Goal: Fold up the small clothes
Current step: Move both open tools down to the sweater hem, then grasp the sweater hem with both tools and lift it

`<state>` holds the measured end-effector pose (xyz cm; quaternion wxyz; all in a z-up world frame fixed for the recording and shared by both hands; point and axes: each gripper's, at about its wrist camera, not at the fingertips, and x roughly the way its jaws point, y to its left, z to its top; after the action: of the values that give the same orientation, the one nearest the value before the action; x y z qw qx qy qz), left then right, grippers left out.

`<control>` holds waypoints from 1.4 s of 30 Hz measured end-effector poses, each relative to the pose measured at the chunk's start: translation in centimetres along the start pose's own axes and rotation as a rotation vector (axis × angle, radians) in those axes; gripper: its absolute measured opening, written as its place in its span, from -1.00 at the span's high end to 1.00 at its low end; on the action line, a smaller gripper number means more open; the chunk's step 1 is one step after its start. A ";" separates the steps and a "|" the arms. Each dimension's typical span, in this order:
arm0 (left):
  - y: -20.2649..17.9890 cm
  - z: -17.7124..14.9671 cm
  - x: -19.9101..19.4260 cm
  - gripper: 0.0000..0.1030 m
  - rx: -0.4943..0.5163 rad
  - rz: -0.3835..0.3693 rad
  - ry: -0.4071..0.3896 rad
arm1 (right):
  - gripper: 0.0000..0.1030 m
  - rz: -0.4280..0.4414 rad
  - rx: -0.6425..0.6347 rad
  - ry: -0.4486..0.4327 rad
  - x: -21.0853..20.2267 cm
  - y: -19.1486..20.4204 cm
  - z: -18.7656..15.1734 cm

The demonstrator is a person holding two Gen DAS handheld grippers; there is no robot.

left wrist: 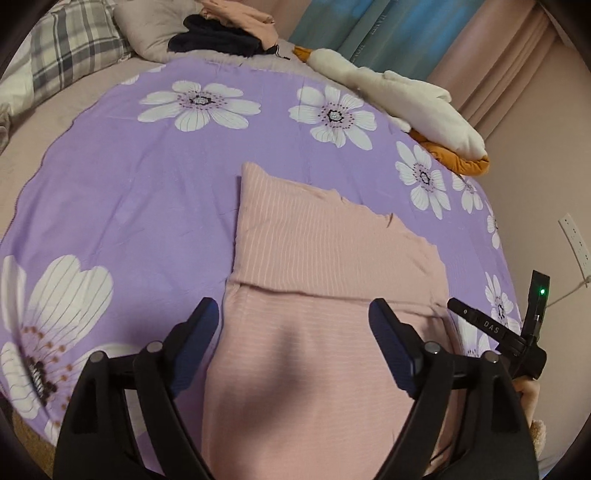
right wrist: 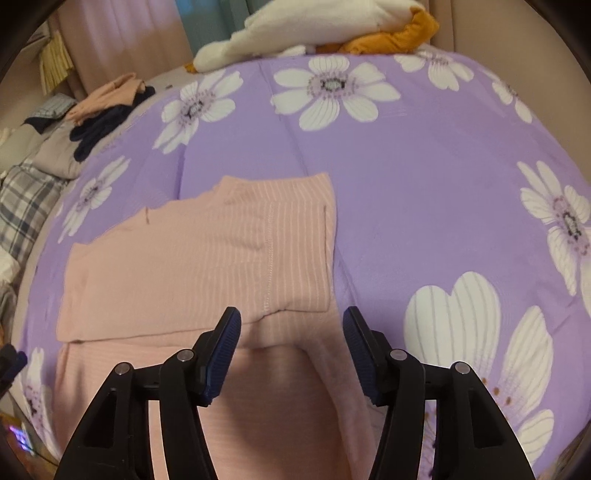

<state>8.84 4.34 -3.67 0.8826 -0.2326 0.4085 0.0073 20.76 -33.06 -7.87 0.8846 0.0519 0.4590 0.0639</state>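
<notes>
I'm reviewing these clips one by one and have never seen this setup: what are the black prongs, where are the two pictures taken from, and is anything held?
No robot here: a person carries a two-fingered tool in each hand, each with a fisheye camera looking along its fingers. One picture is from the left tool, the other from the right tool. Both hang open above a partly folded pink striped garment on a purple flowered bedspread; neither holds anything. Farther back lie a white and orange plush toy and a pile of dark and peach clothes.
</notes>
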 end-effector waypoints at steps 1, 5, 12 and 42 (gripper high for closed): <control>0.1 -0.5 -0.4 -0.64 0.006 0.002 0.004 | -0.21 -0.002 -0.008 -0.014 -0.5 0.1 -0.2; 0.1 -2.2 -1.9 -0.69 0.018 0.011 -0.009 | -0.46 0.003 -0.029 -0.065 -2.7 0.4 -1.7; -0.4 -5.3 -3.7 -0.82 0.068 0.014 0.004 | -0.57 0.026 -0.026 -0.140 -6.4 0.3 -4.0; 2.6 -13.7 -1.6 -0.17 0.023 -0.005 0.222 | -0.57 0.053 0.080 -0.038 -8.9 -2.4 -14.4</control>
<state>-2.63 1.20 -11.20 0.8345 -0.2228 0.5033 -0.0257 4.04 -36.40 -9.29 0.8884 0.1005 0.4427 0.0679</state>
